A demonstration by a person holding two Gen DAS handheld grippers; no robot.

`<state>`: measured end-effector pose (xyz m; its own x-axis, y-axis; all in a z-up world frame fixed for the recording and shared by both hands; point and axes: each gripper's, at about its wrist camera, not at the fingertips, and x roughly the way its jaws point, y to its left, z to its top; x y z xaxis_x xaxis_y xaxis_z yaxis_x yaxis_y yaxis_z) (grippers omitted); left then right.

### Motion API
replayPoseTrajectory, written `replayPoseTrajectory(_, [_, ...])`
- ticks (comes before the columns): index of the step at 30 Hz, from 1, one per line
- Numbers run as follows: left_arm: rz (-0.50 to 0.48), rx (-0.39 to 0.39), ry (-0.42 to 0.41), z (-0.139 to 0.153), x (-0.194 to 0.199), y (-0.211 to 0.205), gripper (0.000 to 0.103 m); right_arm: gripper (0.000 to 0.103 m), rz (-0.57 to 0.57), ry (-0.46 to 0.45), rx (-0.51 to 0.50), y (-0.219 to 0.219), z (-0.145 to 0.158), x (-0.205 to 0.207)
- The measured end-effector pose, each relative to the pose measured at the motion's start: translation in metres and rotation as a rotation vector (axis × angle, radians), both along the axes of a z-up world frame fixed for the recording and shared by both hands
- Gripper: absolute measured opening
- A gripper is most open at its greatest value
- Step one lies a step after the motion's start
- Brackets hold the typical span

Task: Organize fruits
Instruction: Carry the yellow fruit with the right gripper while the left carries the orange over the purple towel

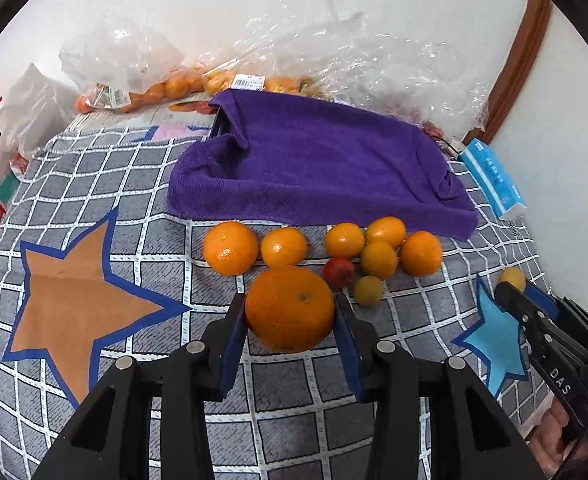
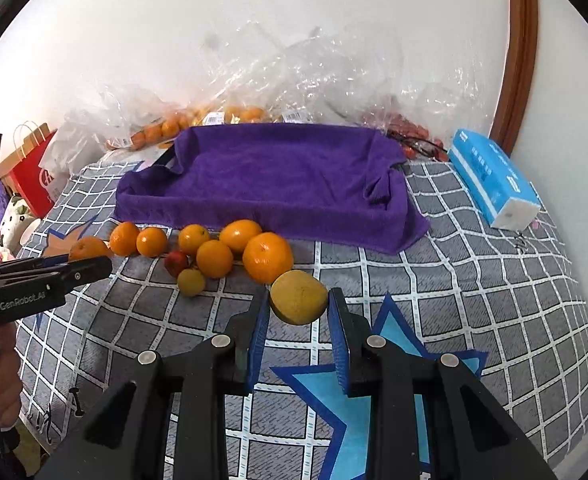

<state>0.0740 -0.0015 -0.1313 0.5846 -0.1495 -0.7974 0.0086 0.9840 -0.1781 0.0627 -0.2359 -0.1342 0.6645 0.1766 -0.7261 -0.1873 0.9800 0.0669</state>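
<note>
My left gripper (image 1: 290, 312) is shut on a large orange (image 1: 290, 308), held just above the checked cloth. My right gripper (image 2: 298, 300) is shut on a yellow fruit (image 2: 298, 297); it shows at the right edge of the left wrist view (image 1: 512, 278). Several oranges (image 1: 230, 247) lie in a loose row in front of a tray draped in a purple towel (image 1: 317, 160), with a small red fruit (image 1: 338, 272) and a small yellow fruit (image 1: 368, 290) among them. The same row (image 2: 268, 257) and towel (image 2: 274, 176) show in the right wrist view.
Clear plastic bags of oranges (image 1: 174, 86) and red fruit (image 2: 407, 130) lie along the wall behind the tray. A blue tissue pack (image 2: 493, 184) sits at the right. A red paper bag (image 2: 34, 176) stands at the left edge of the table.
</note>
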Motion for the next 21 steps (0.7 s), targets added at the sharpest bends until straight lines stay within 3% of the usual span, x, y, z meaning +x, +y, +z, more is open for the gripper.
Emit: replayPoseTrajectory(21, [-0.036,-0.038,-0.098,0.056,0.000,-0.002,0.040,0.029,-0.008,-0.074,-0.009,0.008,0.041,0.015])
